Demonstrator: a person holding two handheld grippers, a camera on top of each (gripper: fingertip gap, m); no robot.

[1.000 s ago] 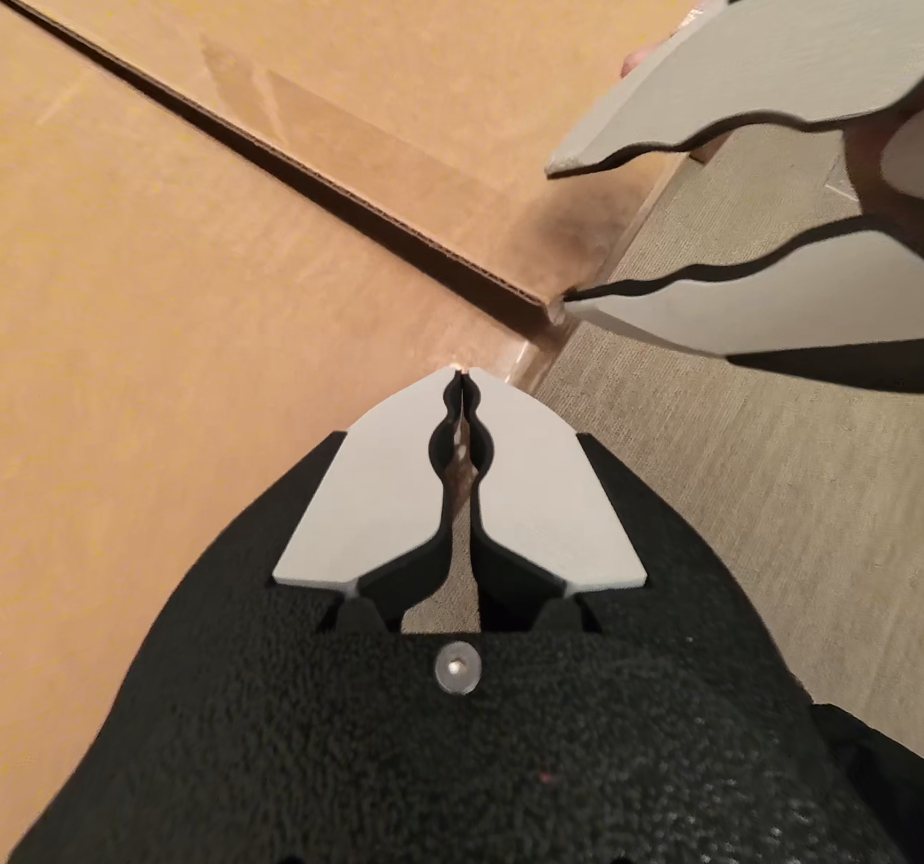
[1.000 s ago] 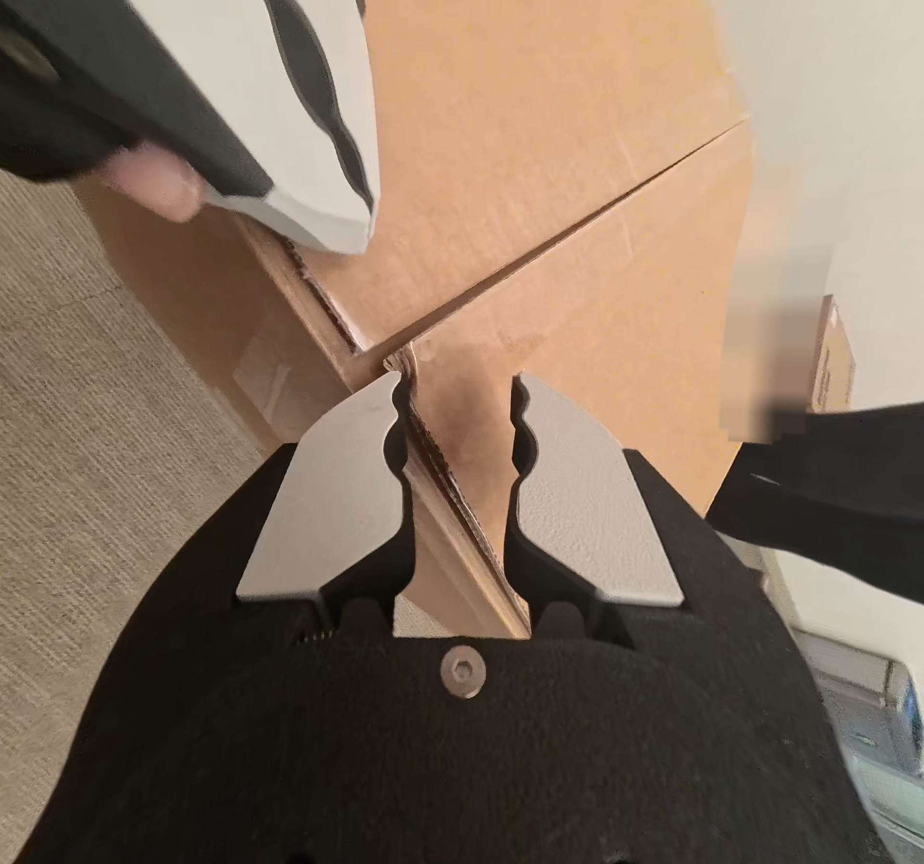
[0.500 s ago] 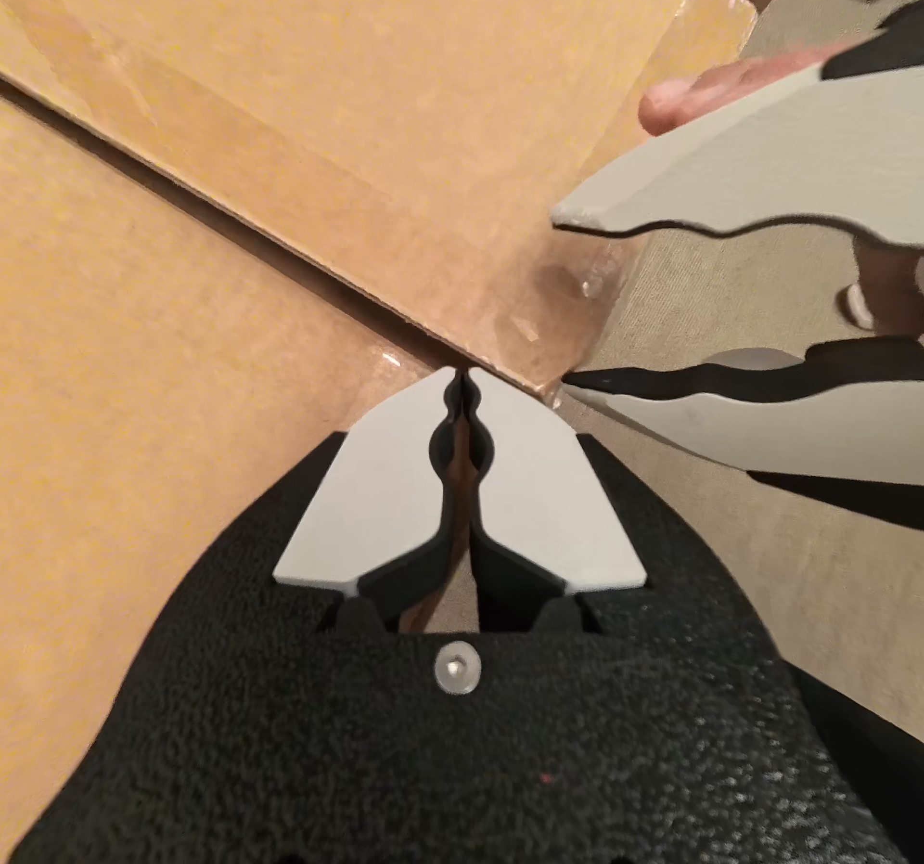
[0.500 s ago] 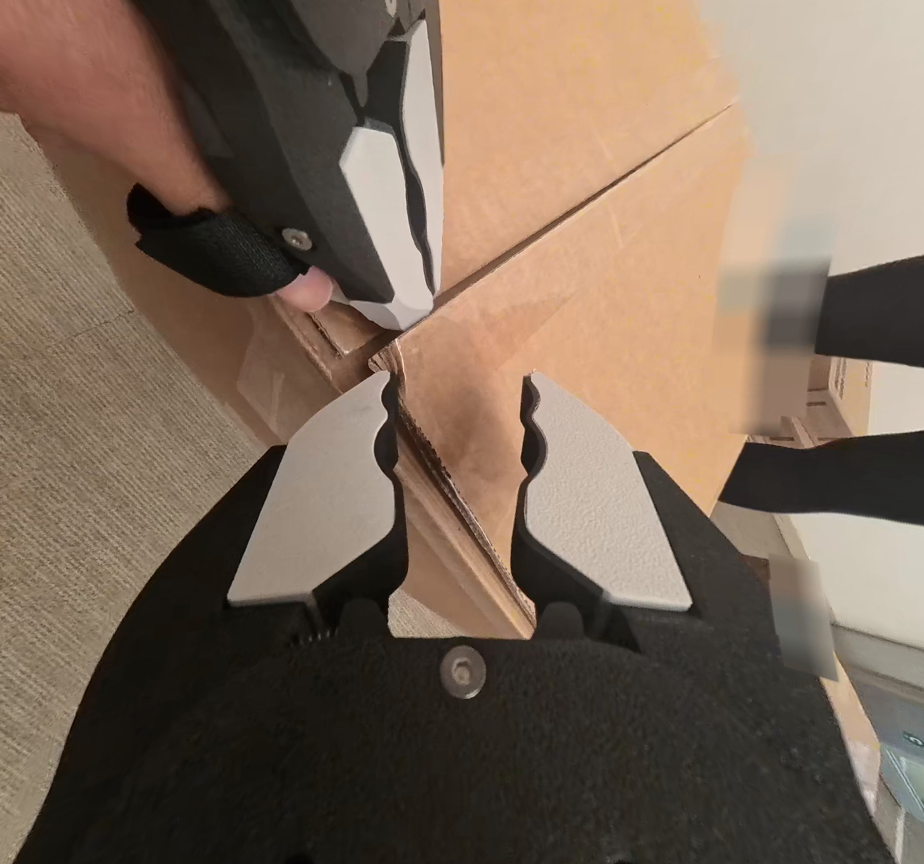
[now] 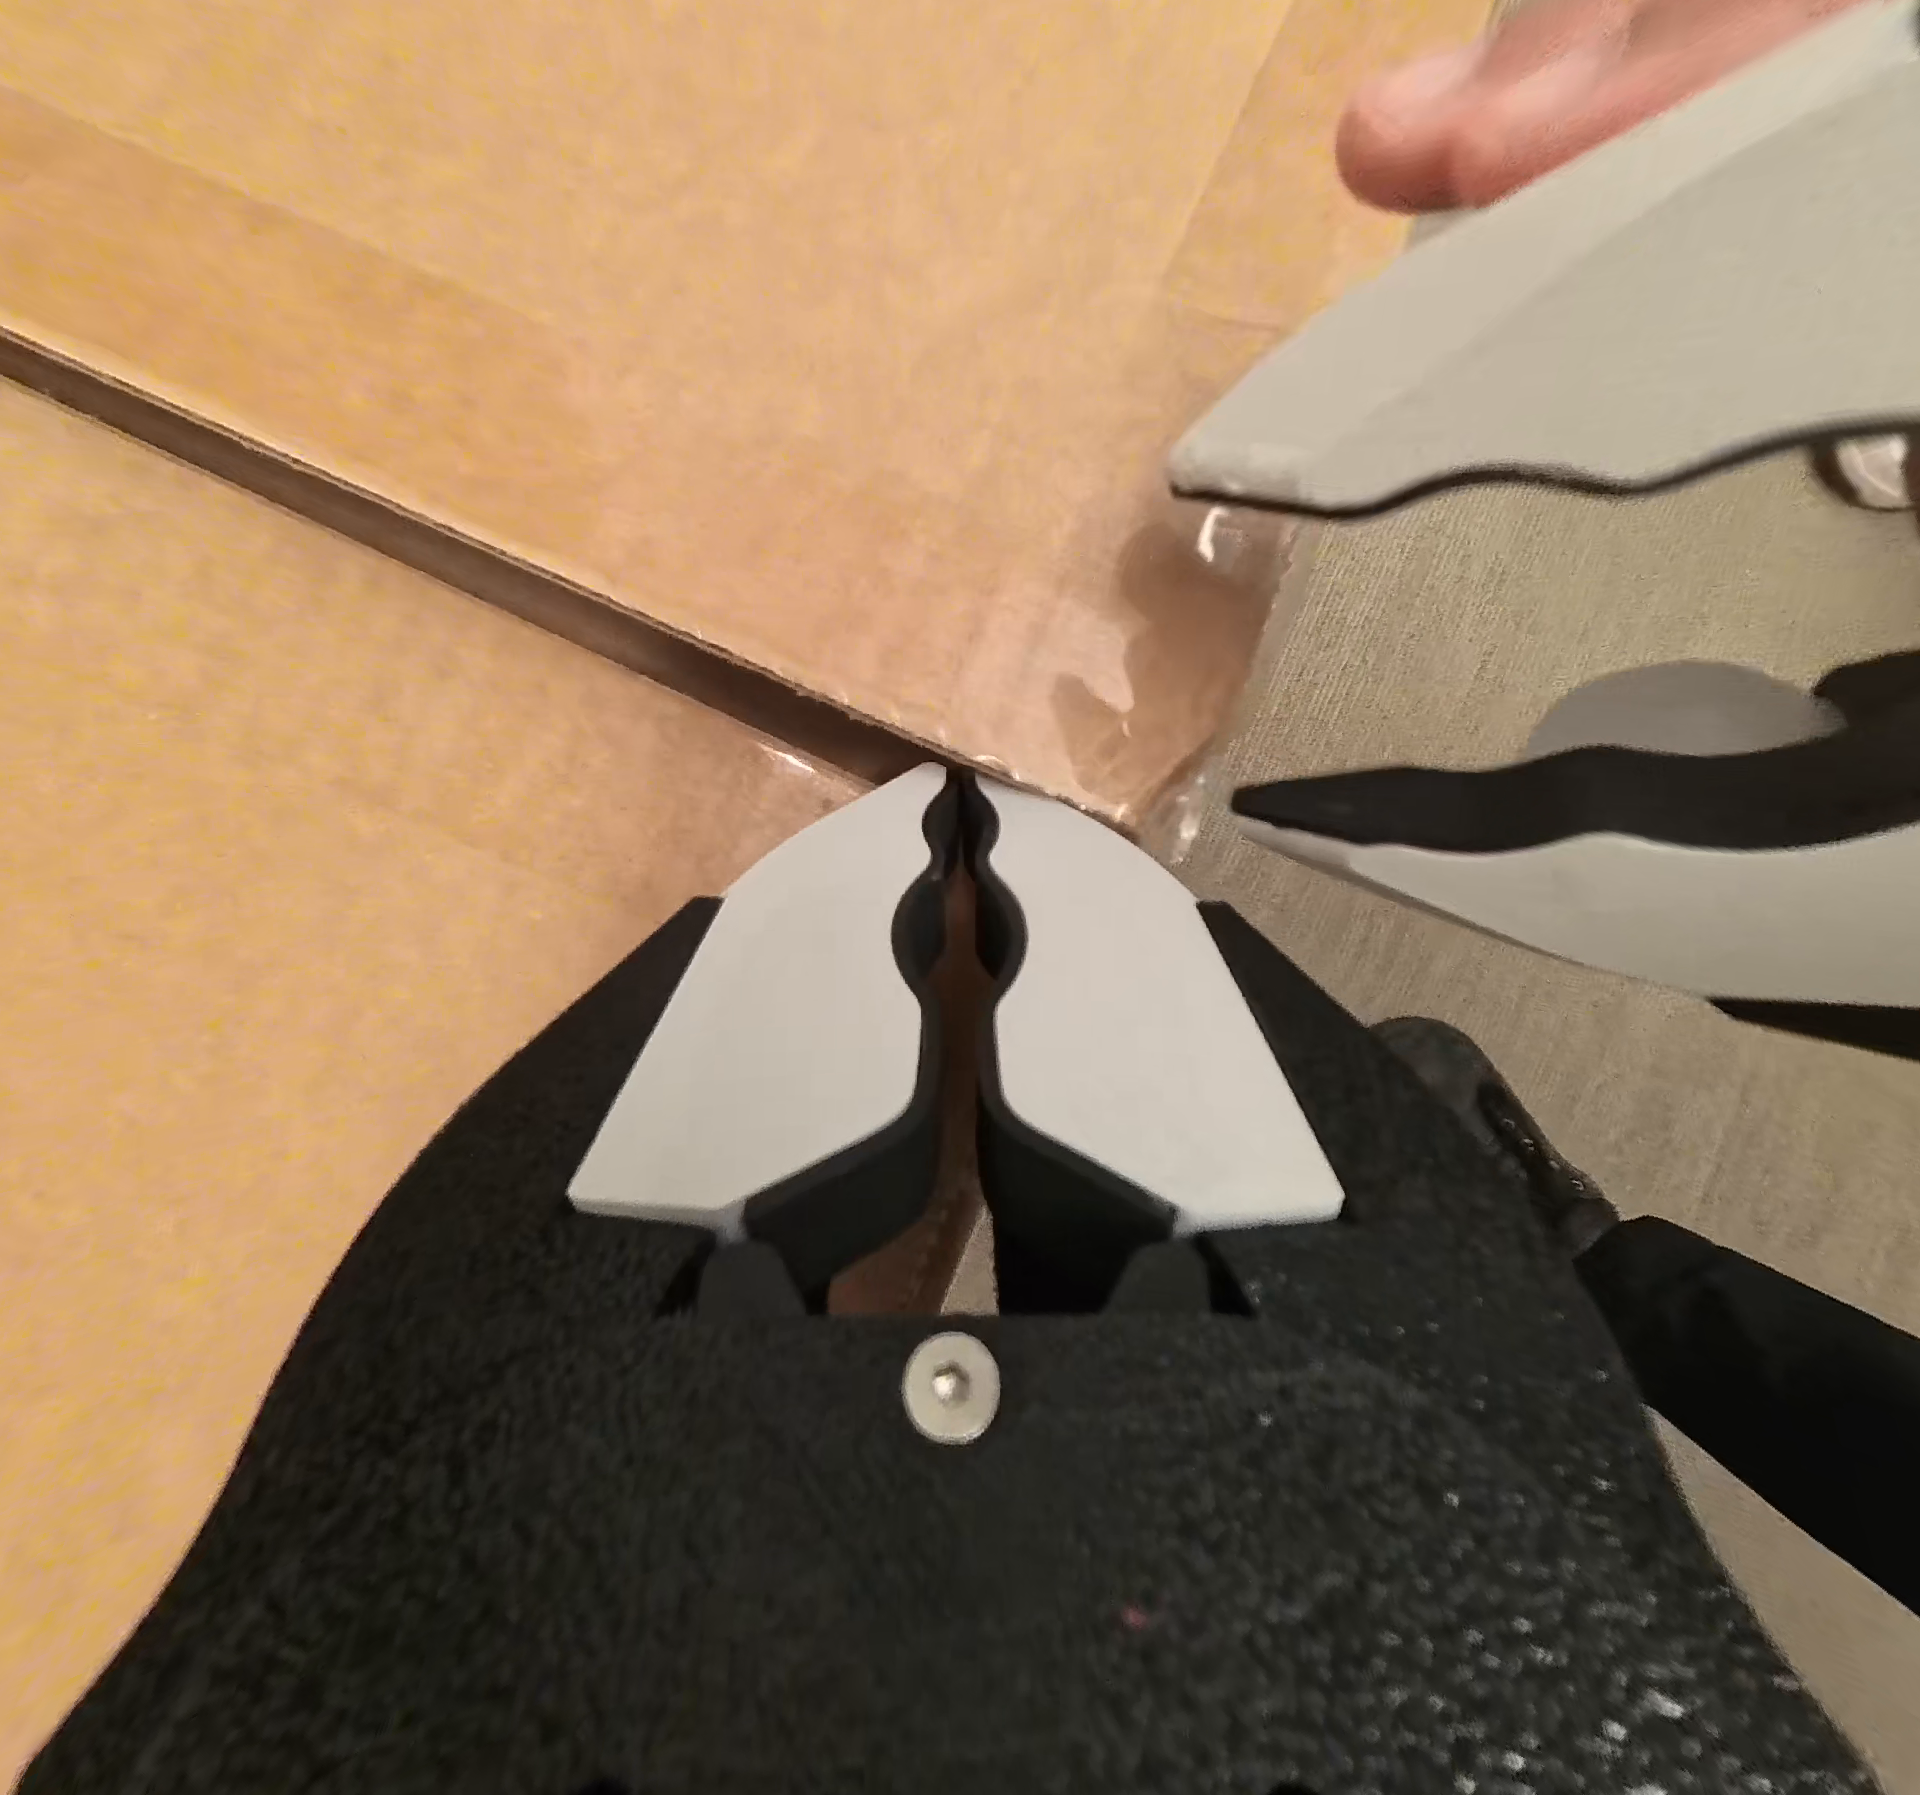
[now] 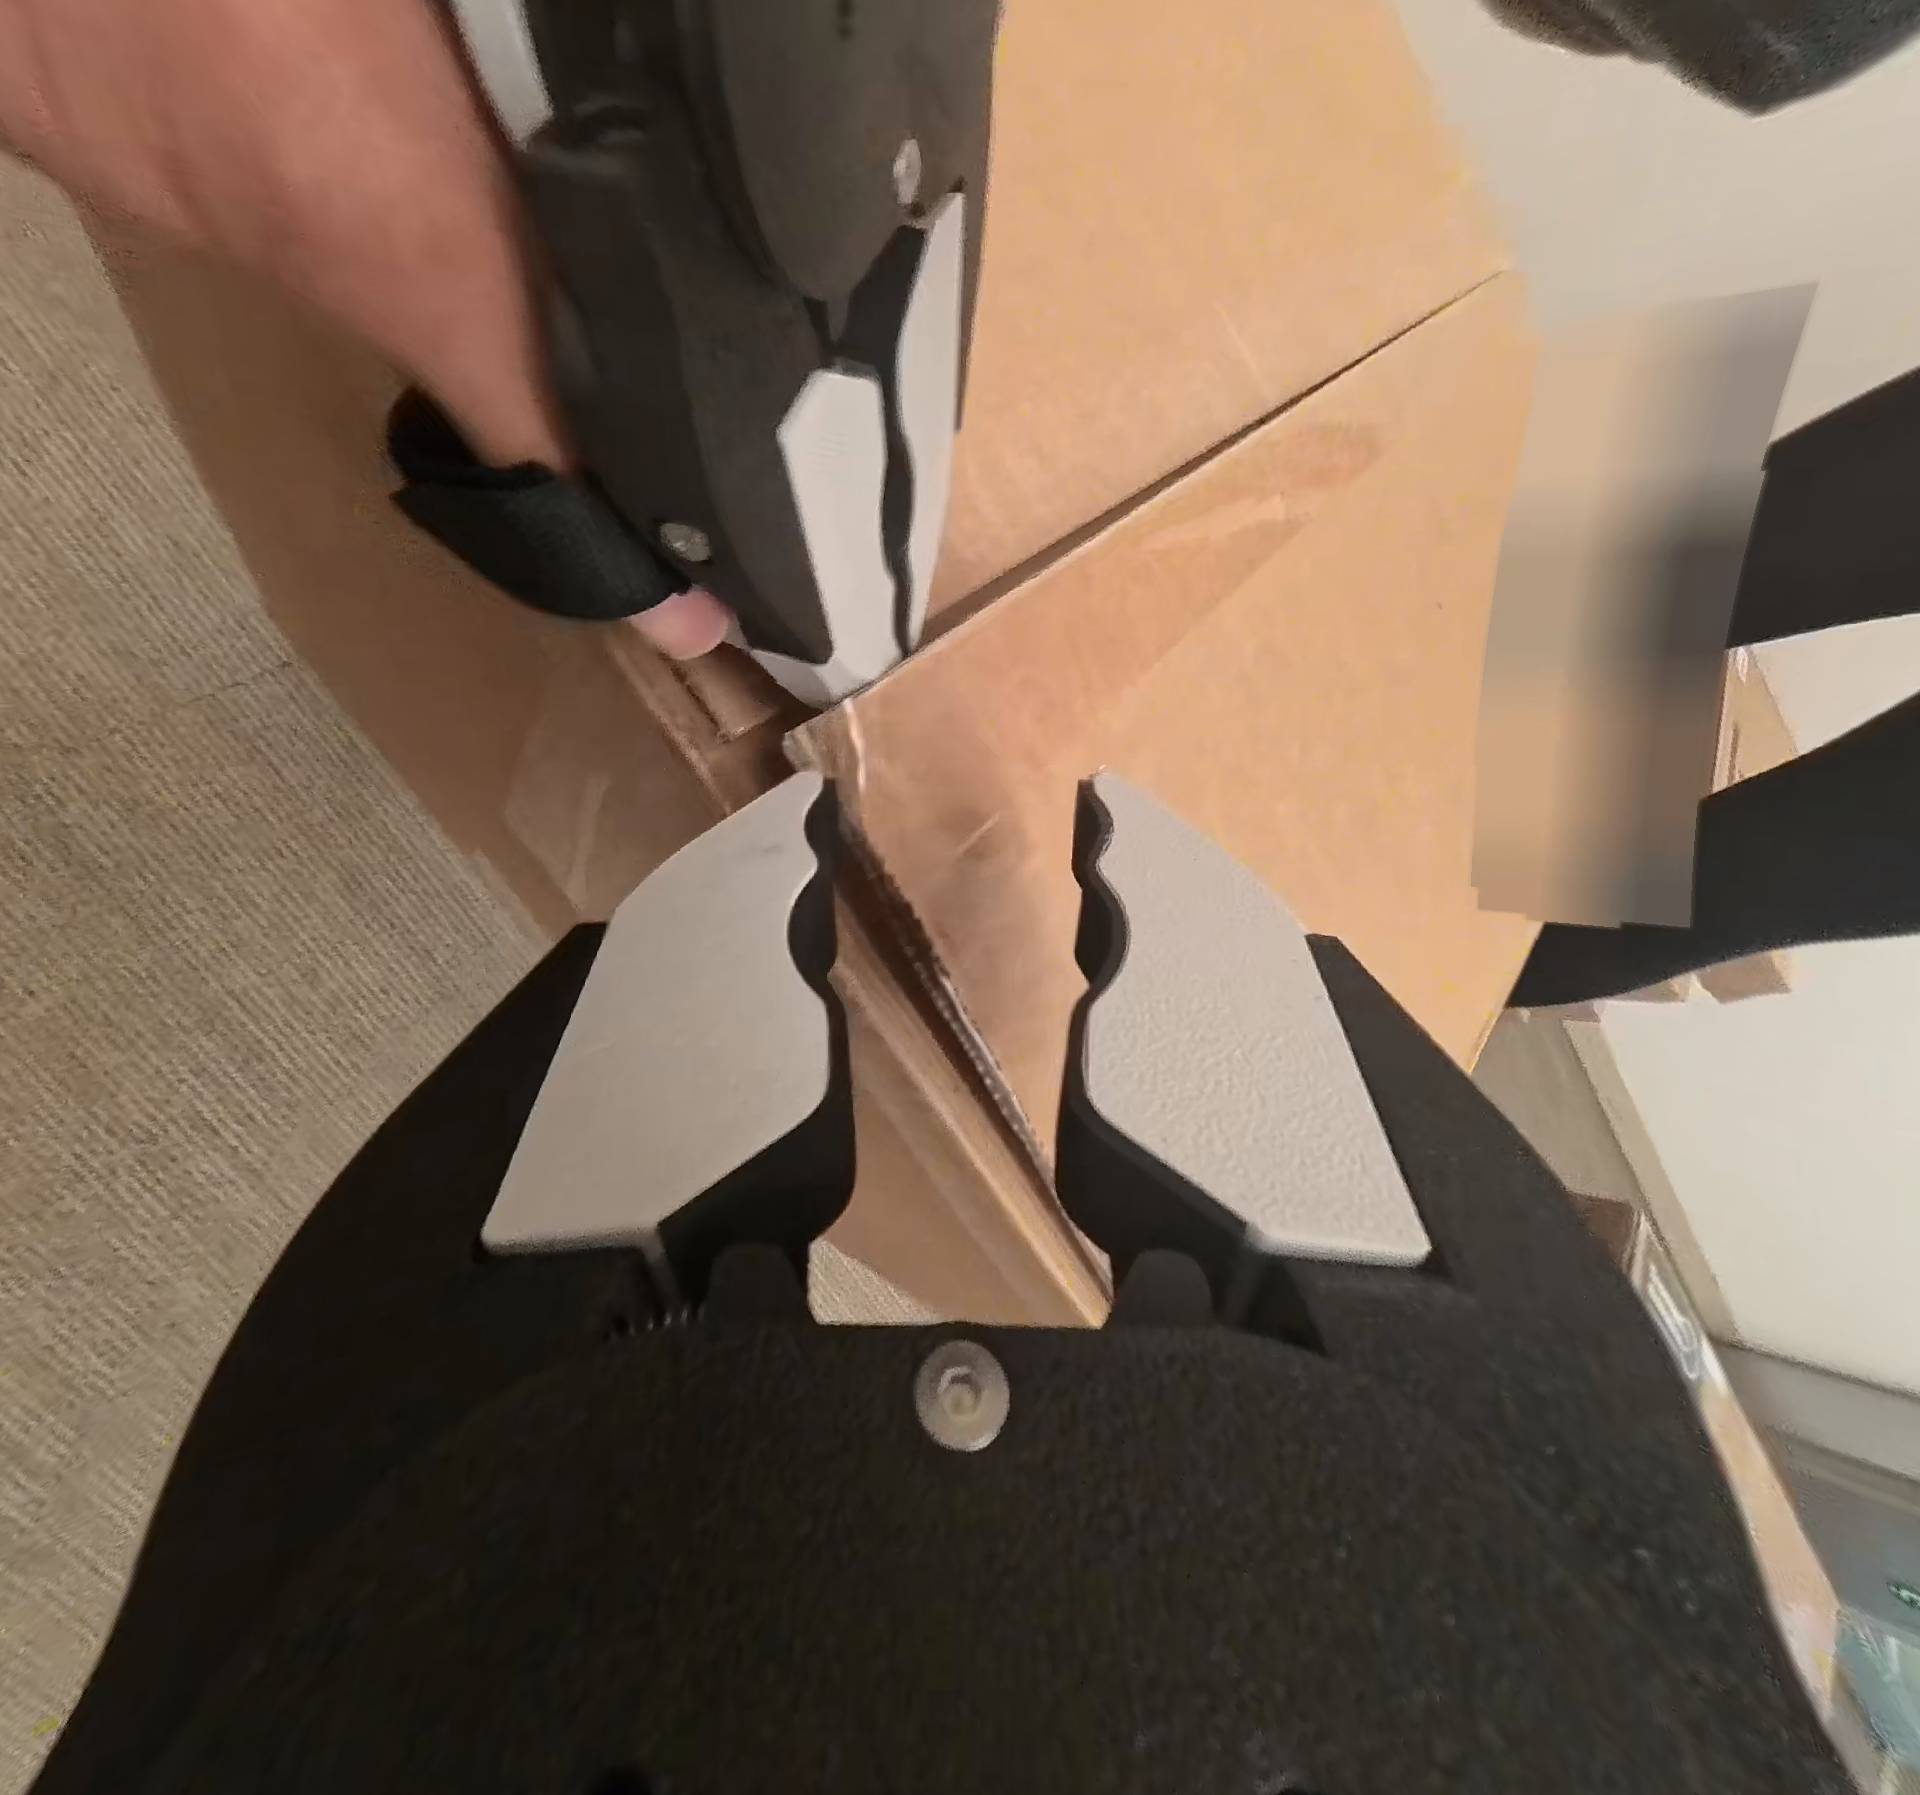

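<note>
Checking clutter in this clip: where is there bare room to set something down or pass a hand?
Free: the box top flaps away from the seam, and the carpet beside the box. Crowded: the near corner, where the shut left gripper meets the seam end, the open right gripper straddles the flap edge, and peeled tape hangs.

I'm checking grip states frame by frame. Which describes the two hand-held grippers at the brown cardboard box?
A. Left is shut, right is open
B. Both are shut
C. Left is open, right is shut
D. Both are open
A: the left hand-held gripper has its grey fingers pressed together at the seam between the flaps of the brown cardboard box, while the right hand-held gripper shows a wide gap straddling a flap's corrugated edge.
</note>
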